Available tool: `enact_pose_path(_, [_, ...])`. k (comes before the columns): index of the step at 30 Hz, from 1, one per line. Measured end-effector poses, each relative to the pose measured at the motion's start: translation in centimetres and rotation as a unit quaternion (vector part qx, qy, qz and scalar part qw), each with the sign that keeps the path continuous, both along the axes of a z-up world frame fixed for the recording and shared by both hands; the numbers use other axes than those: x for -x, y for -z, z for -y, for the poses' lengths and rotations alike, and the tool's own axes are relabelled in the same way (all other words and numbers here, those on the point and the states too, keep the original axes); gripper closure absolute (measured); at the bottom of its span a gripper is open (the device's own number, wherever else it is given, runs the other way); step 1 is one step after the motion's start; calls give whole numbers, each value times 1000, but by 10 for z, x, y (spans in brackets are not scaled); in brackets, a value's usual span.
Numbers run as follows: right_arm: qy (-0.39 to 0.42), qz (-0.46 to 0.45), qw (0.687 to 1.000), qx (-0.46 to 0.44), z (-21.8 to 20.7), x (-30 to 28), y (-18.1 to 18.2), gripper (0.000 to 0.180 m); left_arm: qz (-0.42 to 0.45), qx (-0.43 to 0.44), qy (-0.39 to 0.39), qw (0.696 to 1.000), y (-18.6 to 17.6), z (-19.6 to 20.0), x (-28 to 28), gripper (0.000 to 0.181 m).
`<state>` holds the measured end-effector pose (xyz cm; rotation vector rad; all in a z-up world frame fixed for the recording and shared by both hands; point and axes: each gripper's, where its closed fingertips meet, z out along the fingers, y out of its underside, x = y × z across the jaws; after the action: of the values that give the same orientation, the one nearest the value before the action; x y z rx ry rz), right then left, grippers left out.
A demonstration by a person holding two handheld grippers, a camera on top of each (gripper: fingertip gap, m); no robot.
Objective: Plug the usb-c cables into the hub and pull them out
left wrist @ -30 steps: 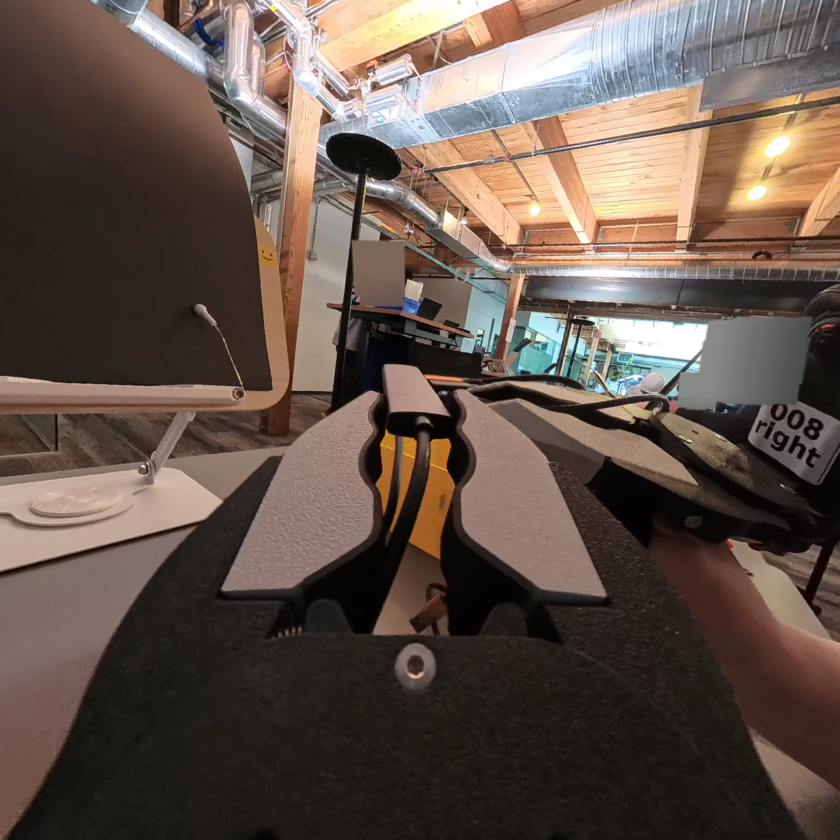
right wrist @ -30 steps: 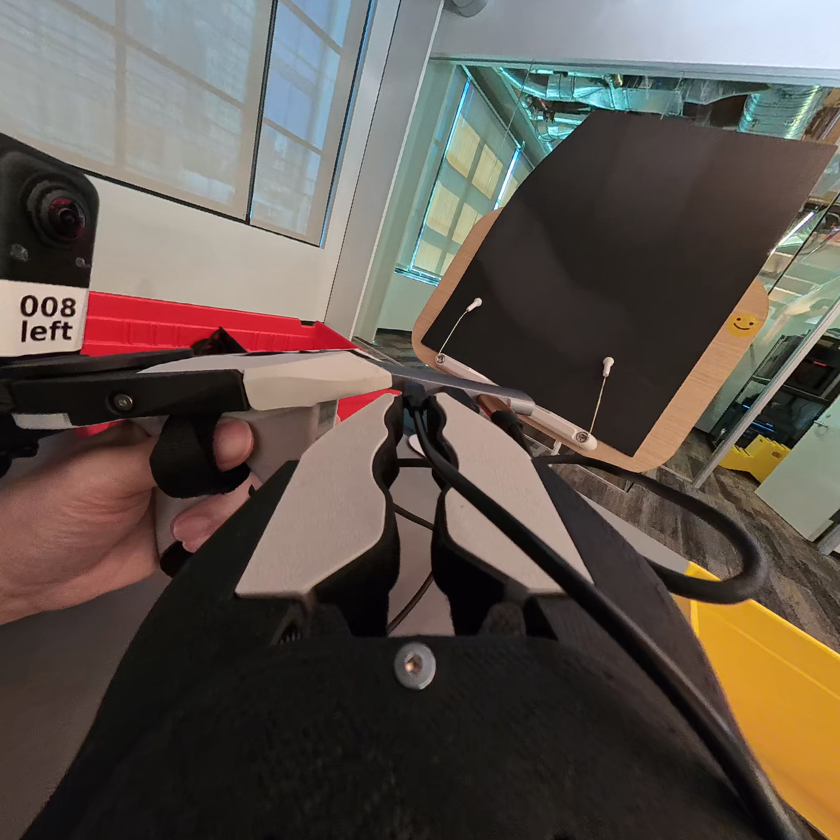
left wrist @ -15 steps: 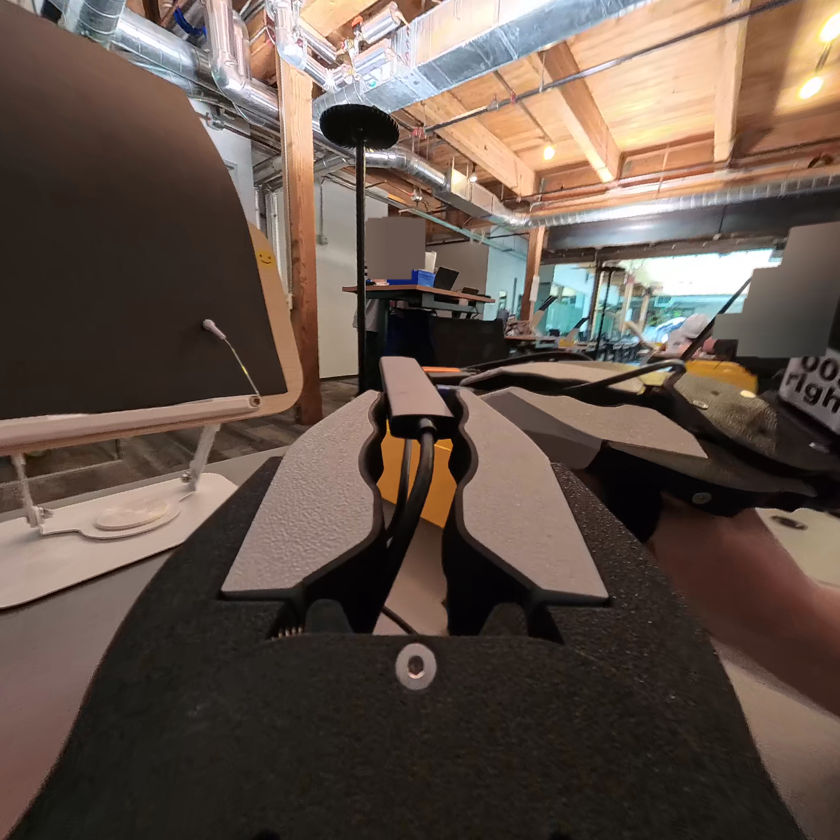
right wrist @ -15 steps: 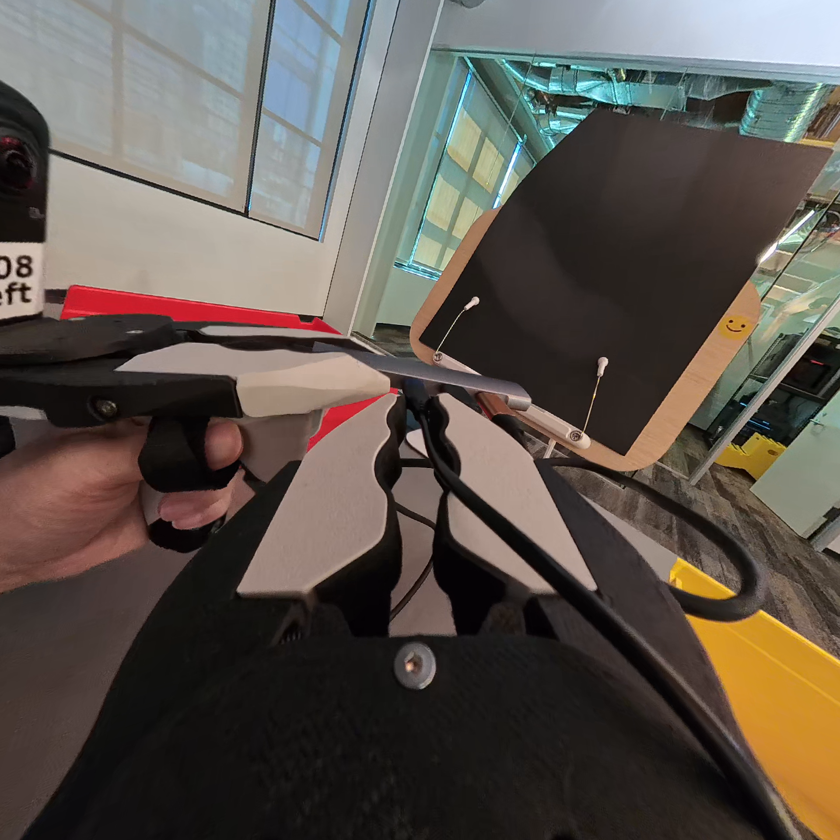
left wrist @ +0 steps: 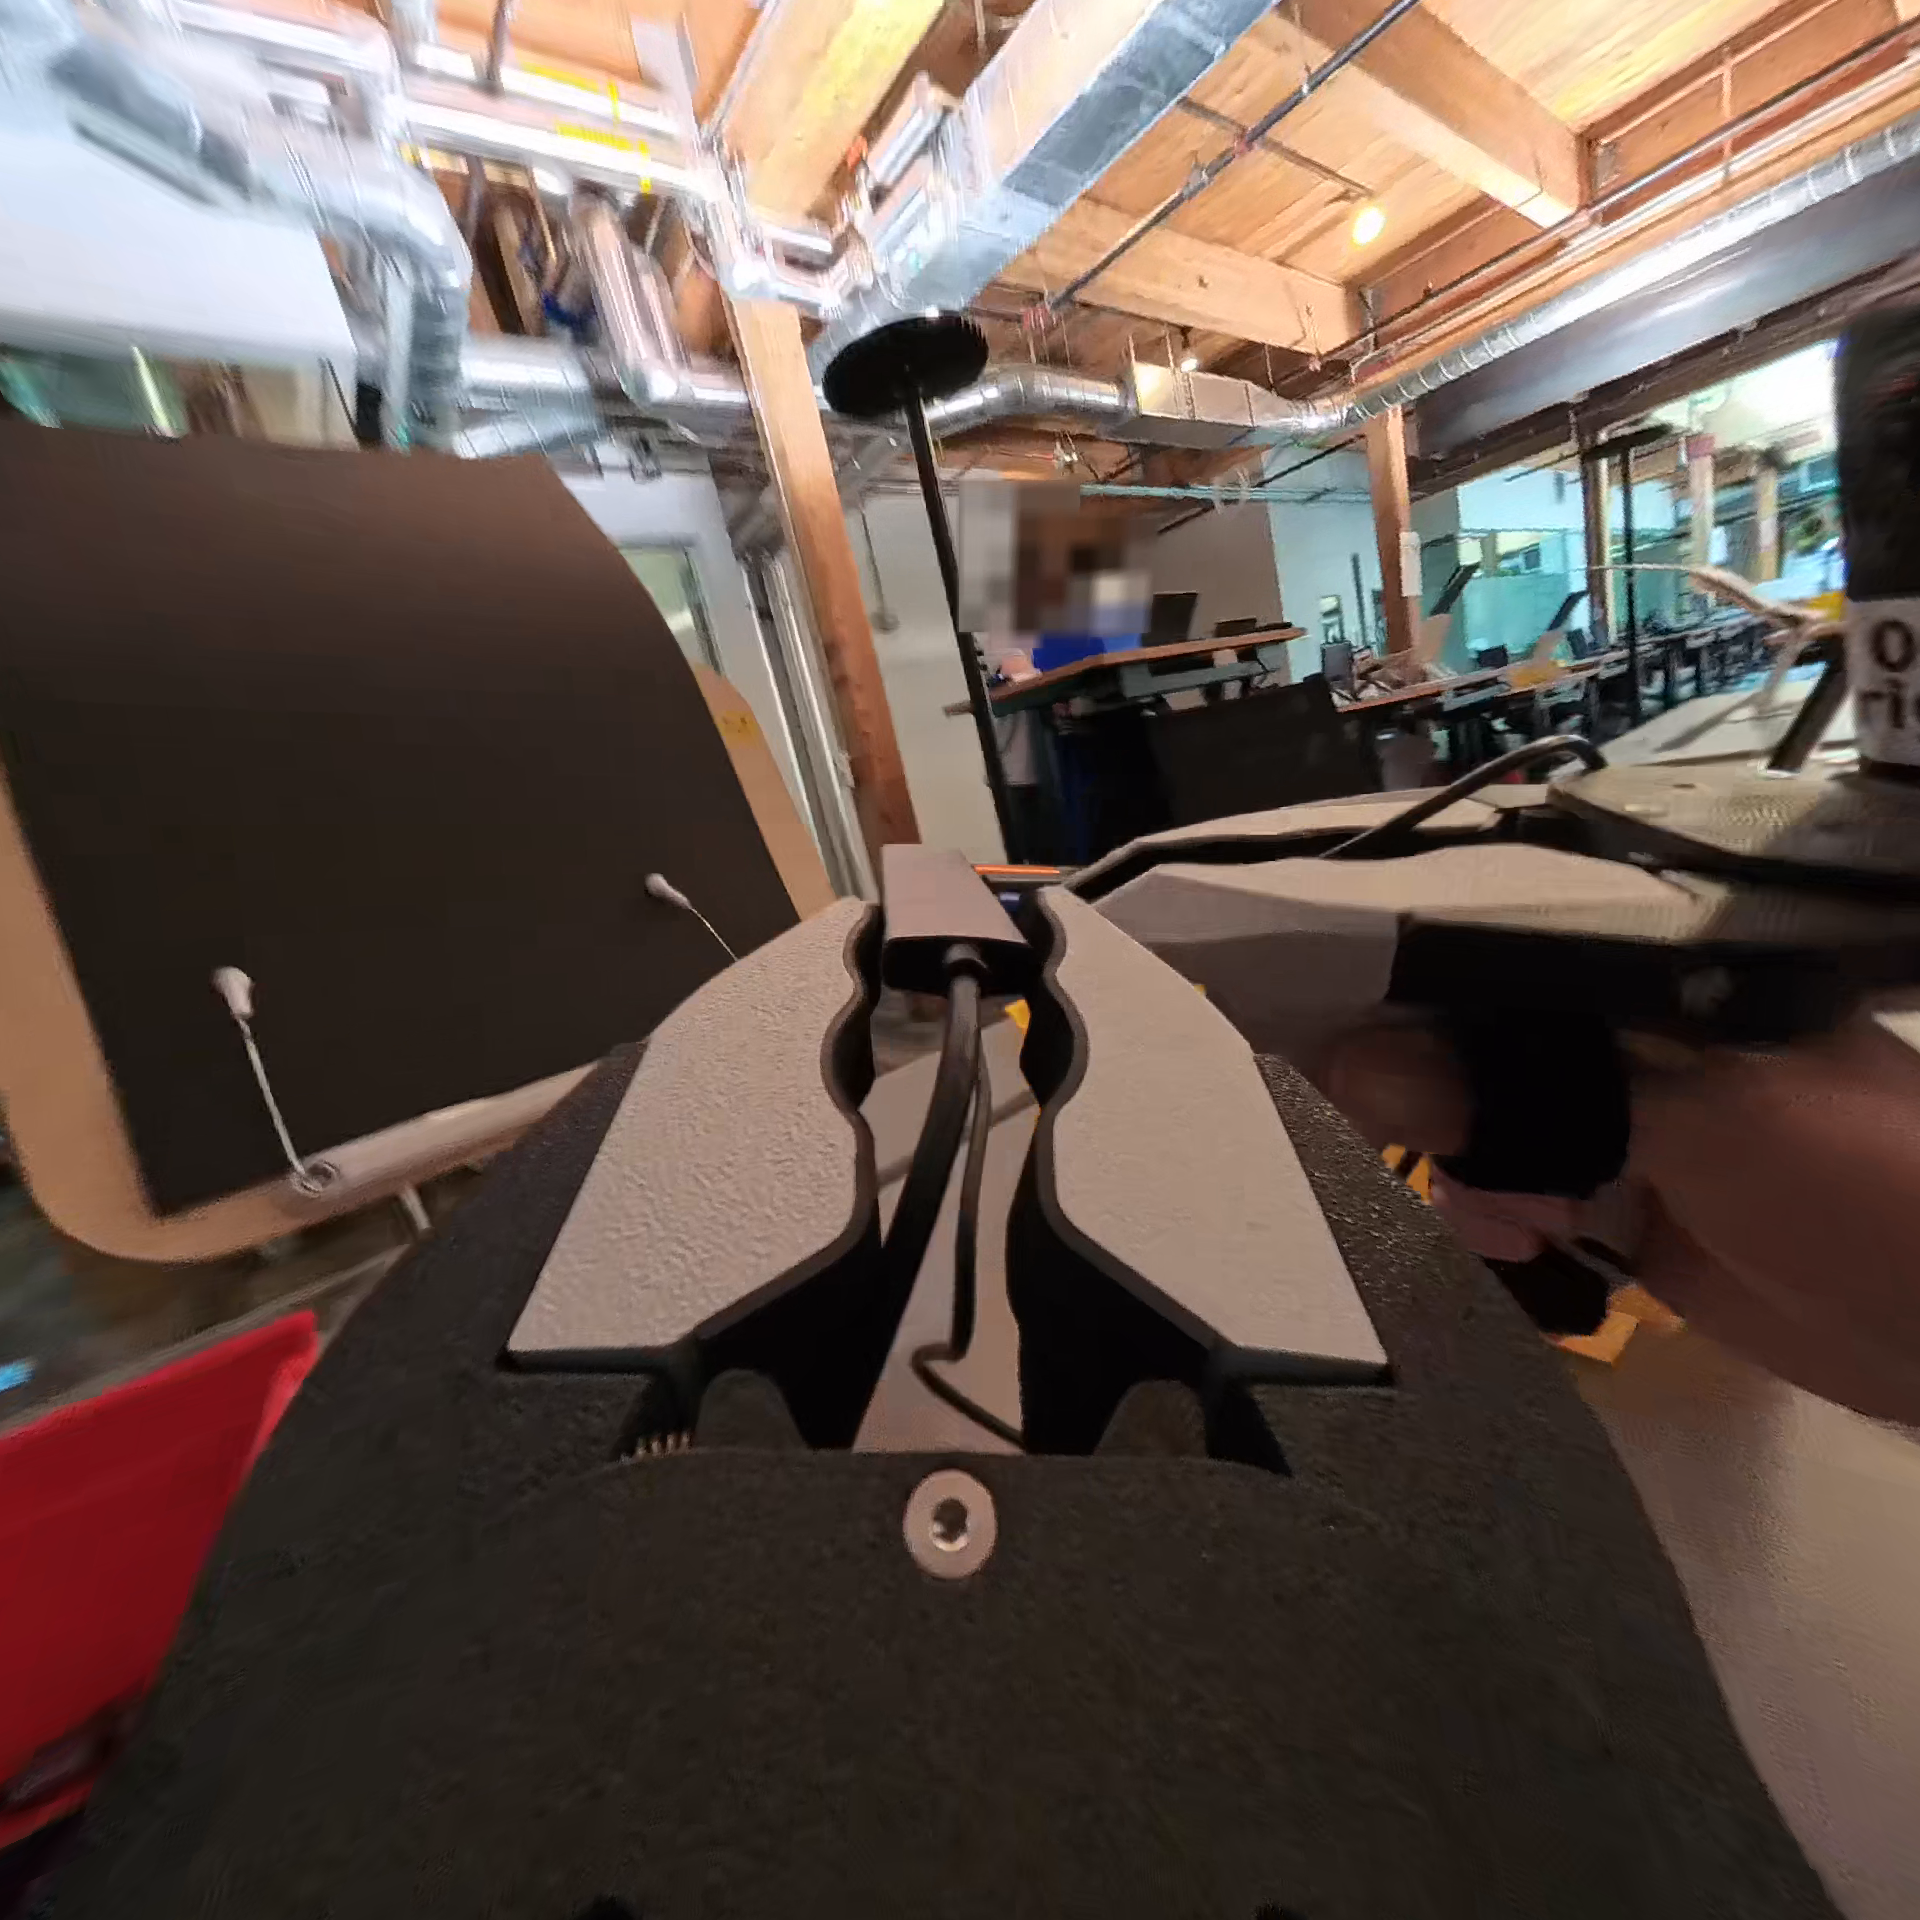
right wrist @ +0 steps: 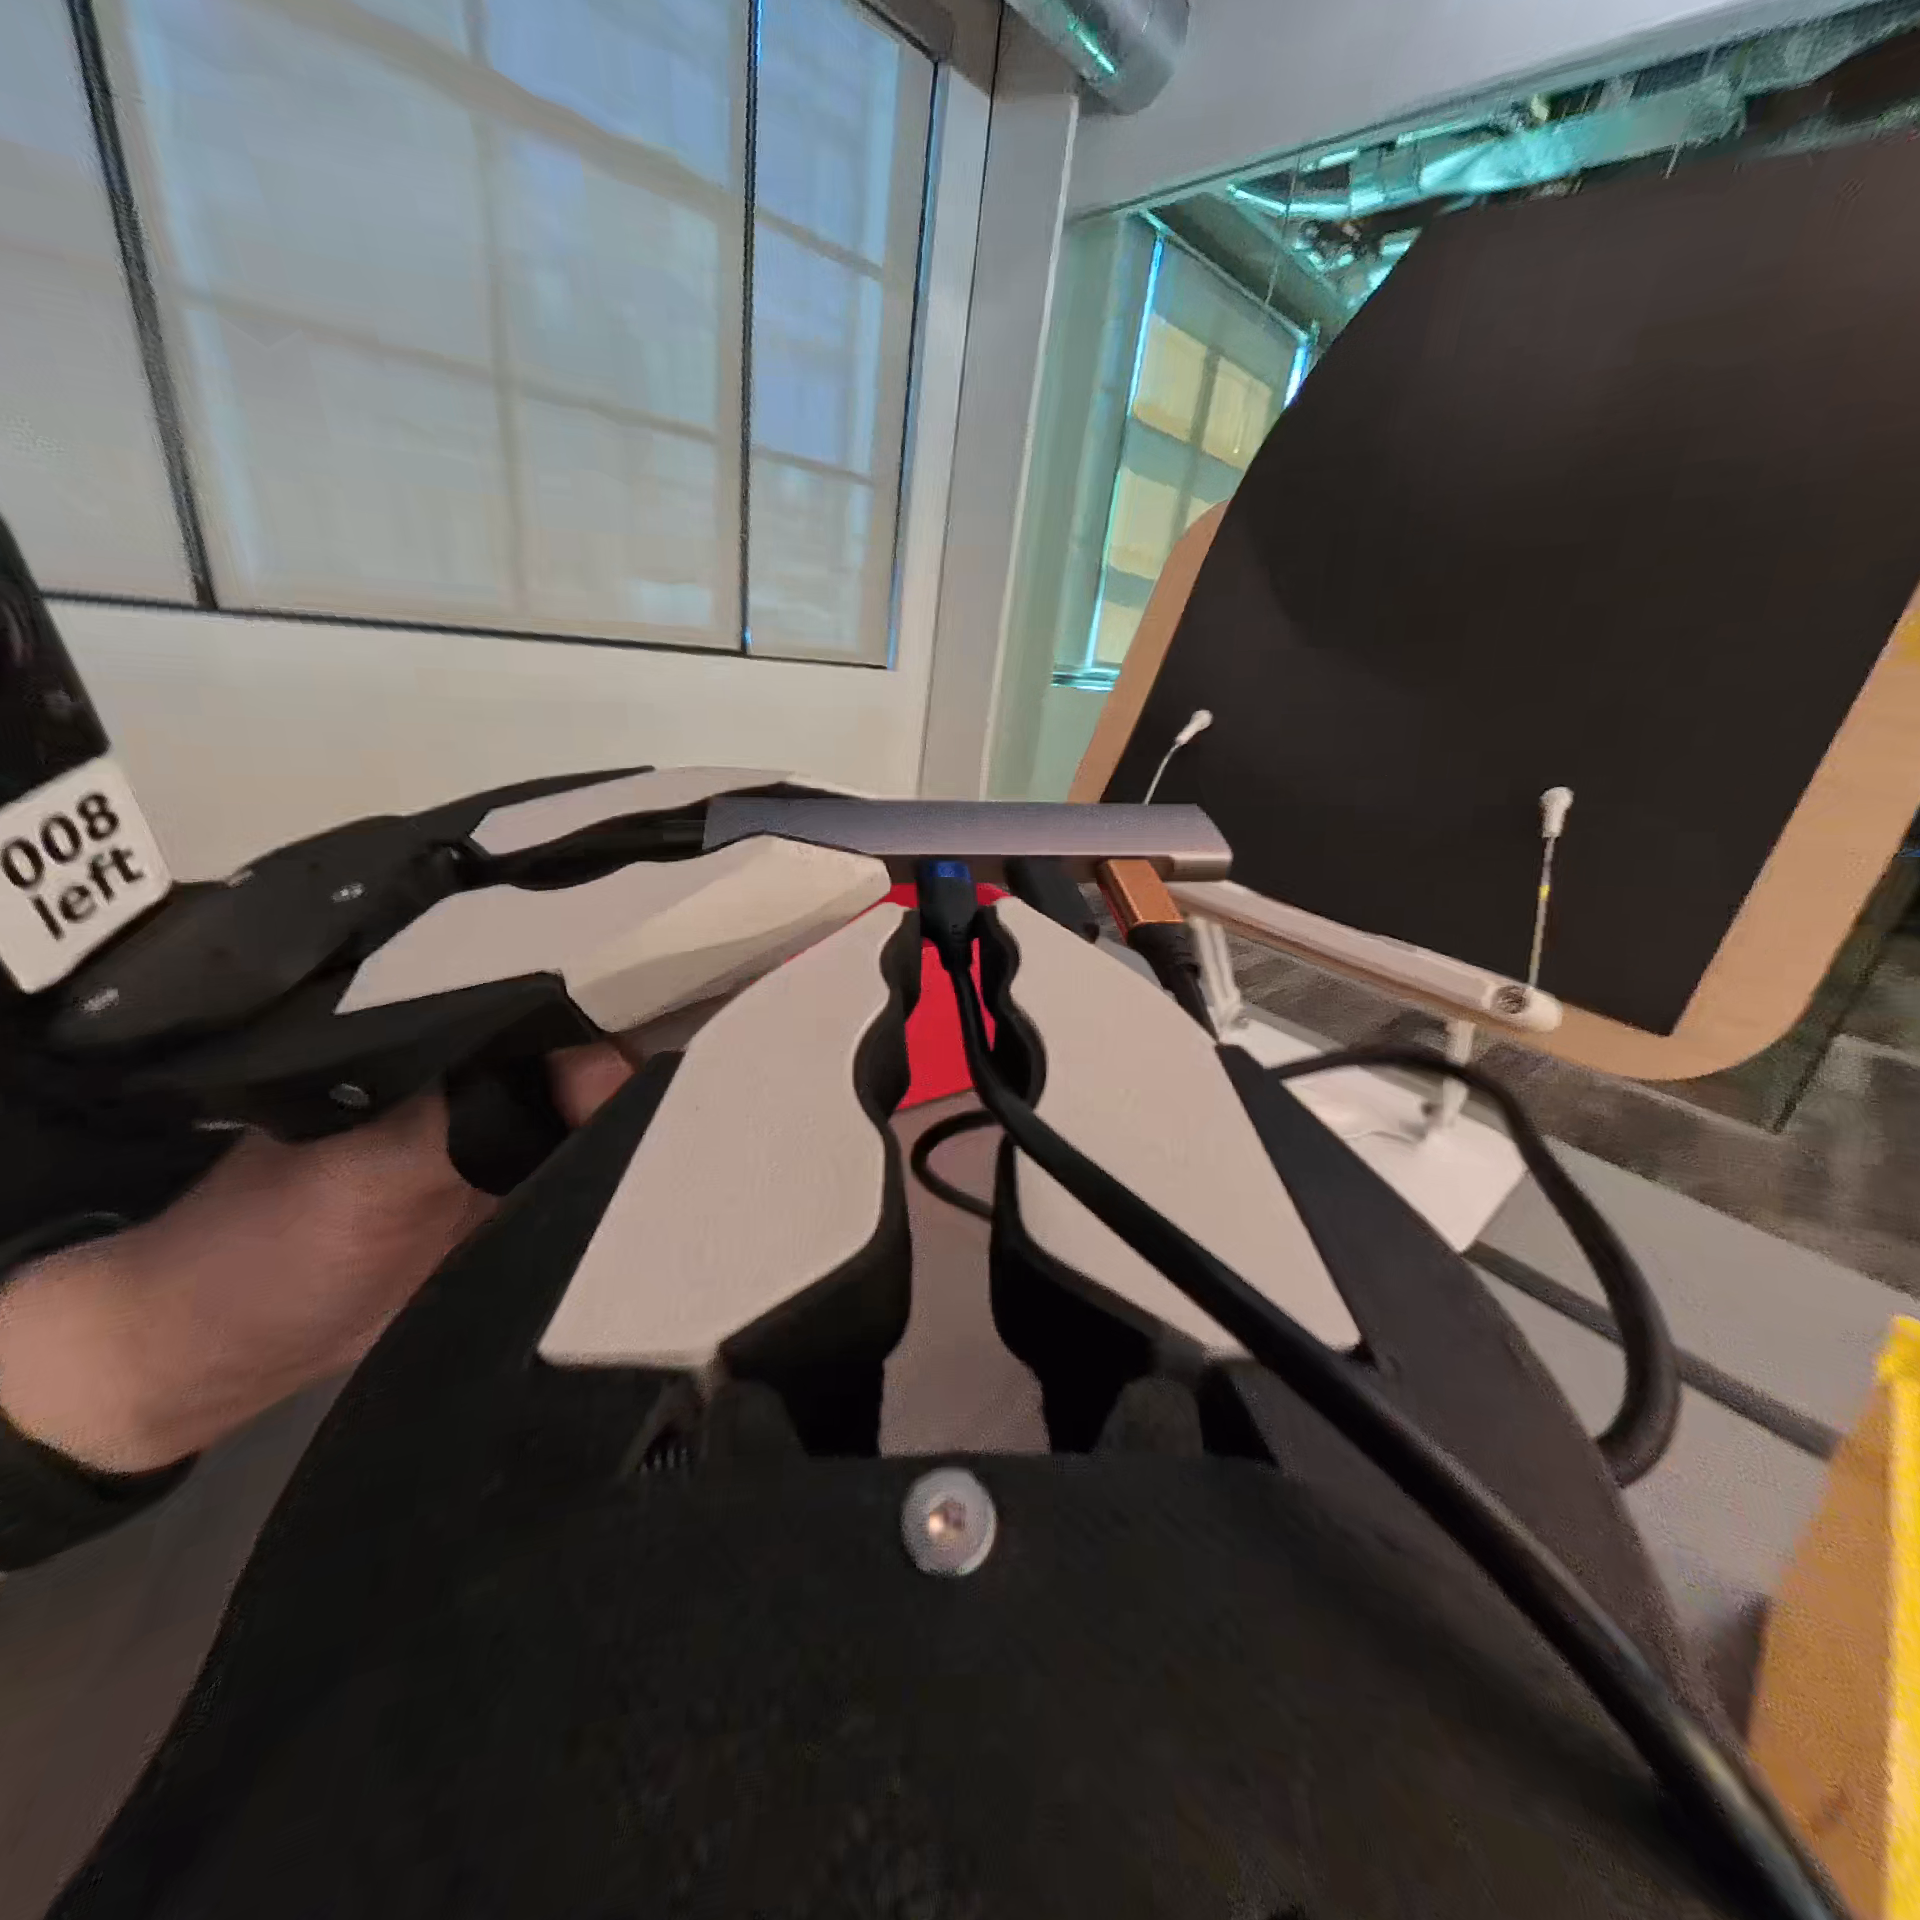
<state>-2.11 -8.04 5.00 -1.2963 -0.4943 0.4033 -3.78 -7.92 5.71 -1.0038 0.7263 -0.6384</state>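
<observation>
My left gripper [left wrist: 948,940] is shut on the end of a flat grey hub [left wrist: 940,909] and holds it level in the air; the hub's own black cable [left wrist: 940,1101] hangs back between the fingers. In the right wrist view the hub [right wrist: 966,828] lies crosswise, held by the left gripper [right wrist: 727,831]. My right gripper [right wrist: 948,940] is shut on a black cable with a blue plug [right wrist: 943,894] that sits in the hub's side. A black plug [right wrist: 1049,894] and a copper plug [right wrist: 1138,904] sit in the ports to its right. The right gripper [left wrist: 1101,883] shows beside the hub.
A black board with a wooden rim [right wrist: 1558,623] stands on a white stand [right wrist: 1403,1143] behind the hub. A red bin [left wrist: 114,1507] is at the lower left, a yellow bin [right wrist: 1849,1610] at the right. Loose black cable [right wrist: 1621,1299] loops over the grey table [right wrist: 1766,1351]. Only a small space, under 4 cm, lies between the two pairs of fingers.
Both grippers and the hub have swung round; the views tilted and blurred. The hub's side with its plugs has come into the right wrist view. Both grips stayed shut.
</observation>
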Motion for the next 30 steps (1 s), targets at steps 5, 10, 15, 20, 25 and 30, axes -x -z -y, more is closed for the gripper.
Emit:
enact_pose_path(5, [15, 9, 1000, -18, 5, 2, -3, 168, 4, -26, -3, 1000, -3, 5, 2, 157])
enact_pose_path(10, [18, 1, 1000, -24, 10, 2, -7, 168, 11, -53, -19, 998, -9, 10, 4, 157])
enact_pose_path(15, [11, -3, 1000, -20, 12, 3, -7, 173, 20, -62, -25, 998, -13, 11, 9, 157])
enact_pose_path(20, [2, -11, 999, -33, 14, 3, -9, 174, 24, -56, -2, 998, -14, 13, 8, 156])
enact_pose_path(25, [4, -5, 999, -38, 13, 3, -7, 174, 22, -44, 9, 999, -11, 10, 8, 157])
enact_pose_path(30, [0, -12, 999, -40, 13, 3, -8, 173, 25, -39, 10, 999, -11, 9, 8, 157])
